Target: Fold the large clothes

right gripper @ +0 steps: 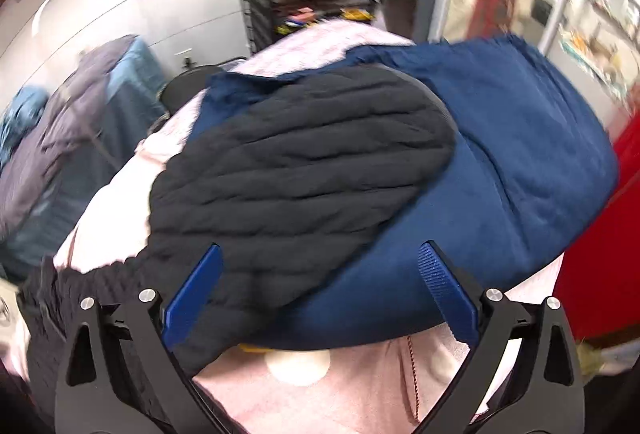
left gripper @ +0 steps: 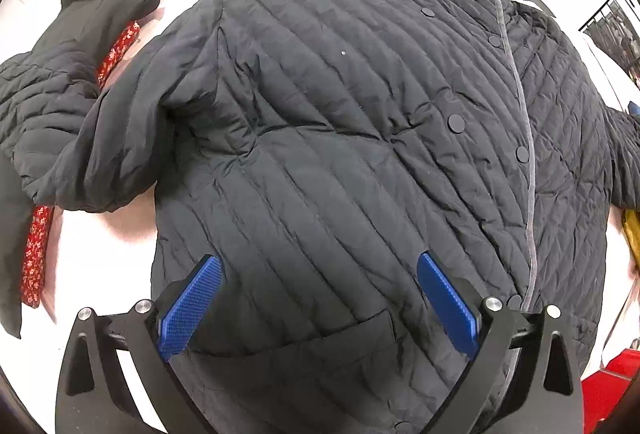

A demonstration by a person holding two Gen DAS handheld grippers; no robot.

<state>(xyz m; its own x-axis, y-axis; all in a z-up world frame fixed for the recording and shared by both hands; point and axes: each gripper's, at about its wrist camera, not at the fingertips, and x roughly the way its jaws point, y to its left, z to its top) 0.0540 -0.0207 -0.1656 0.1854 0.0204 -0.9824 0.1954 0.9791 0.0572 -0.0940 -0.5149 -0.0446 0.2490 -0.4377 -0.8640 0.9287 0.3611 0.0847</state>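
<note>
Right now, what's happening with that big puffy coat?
A person is getting ready to fold the black quilted snap-button jacket, which lies spread flat on the white table. The left hand-held gripper hovers open over its hem. The right hand-held gripper is open over the jacket's quilted sleeve, which lies across a navy blue garment.

left tongs (left gripper: 318, 266) | black frame, blue ribbed pads (silver screws) | right tongs (right gripper: 320, 258) alike
</note>
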